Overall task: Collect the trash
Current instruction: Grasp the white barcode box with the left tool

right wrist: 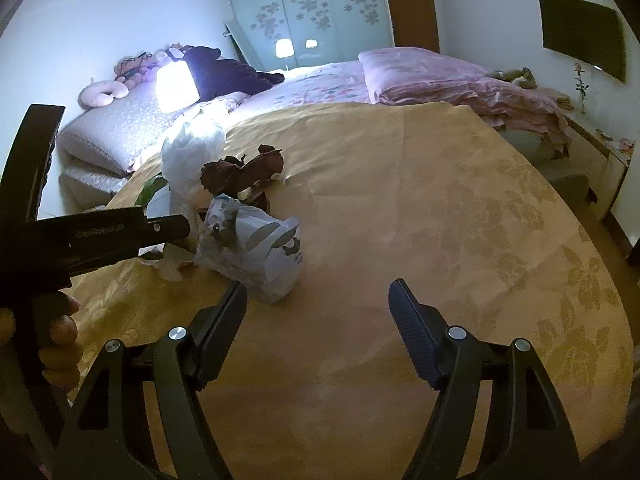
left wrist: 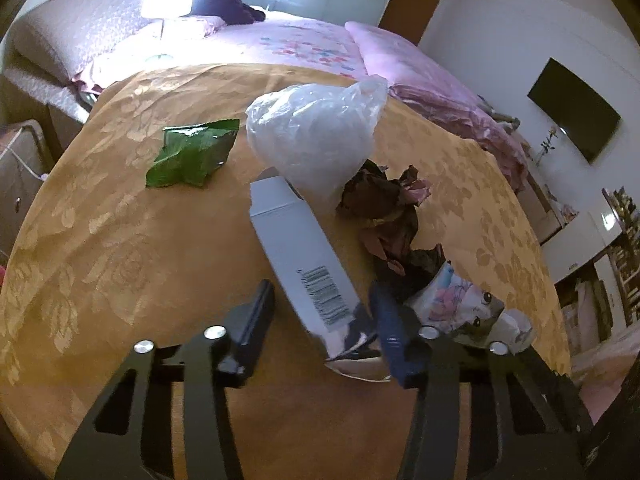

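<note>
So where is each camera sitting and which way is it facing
Left wrist: sits on the left tongs, looking forward over the yellow tablecloth toward the bed; its open fingers straddle the near end of the white carton.
Right wrist: sits on the right tongs, facing the bed and wardrobe; its open fingers show, plus the left tongs and the hand gripping them.
Shared: the printed wrapper, dried dark flowers, clear plastic bag.

White box lies flat, barcode end nearest, flap end touching the crumpled clear plastic bag. Green leaf lies apart, left. Dried brown petals heap beside the box; a crumpled printed wrapper lies against them.
</note>
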Demonstrator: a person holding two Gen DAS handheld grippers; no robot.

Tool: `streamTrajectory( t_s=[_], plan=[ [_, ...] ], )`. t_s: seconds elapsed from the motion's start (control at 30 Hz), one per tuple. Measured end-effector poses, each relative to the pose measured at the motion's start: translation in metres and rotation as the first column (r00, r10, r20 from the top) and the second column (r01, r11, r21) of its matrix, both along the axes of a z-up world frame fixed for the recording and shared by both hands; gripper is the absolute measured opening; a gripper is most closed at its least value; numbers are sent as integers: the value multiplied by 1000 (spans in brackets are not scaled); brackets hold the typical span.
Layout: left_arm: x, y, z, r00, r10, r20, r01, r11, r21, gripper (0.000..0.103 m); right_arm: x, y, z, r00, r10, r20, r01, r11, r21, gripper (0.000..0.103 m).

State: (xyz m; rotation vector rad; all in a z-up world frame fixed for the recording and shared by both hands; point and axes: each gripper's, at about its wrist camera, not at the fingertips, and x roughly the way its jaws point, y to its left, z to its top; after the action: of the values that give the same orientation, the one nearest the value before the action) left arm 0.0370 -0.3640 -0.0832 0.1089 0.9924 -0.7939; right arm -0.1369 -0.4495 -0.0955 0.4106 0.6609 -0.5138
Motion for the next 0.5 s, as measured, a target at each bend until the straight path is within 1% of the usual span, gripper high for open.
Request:
streamTrajectory(
  t_s=[0.07, 0.2, 0.3, 0.4, 0.5],
  plan=[
    [-2, 2, 1, 1000, -14, 16, 14, 1000, 5, 39, 0, 0, 0, 1000, 0, 1, 0, 1000, -2, 71],
    [-8, 11, 3, 998, -41, 42, 40, 999, 20, 36, 0, 2, 1, 1000, 2, 4, -2, 1000, -3, 71],
    [-11, 25, 5, 996, -64, 58, 62, 997, 34, 35, 2, 3, 1, 1000, 9, 5, -9, 1000, -4, 71],
    [-13, 36, 6, 995, -81, 57, 79, 996, 43, 35, 3, 4, 0, 1000, 14, 3, -14, 1000, -2, 71],
    [-14, 47, 8, 994, -85, 71, 80, 995, 66, 35, 4, 6, 0, 1000, 20, 2, -20, 1000, -3, 71]
  ],
)
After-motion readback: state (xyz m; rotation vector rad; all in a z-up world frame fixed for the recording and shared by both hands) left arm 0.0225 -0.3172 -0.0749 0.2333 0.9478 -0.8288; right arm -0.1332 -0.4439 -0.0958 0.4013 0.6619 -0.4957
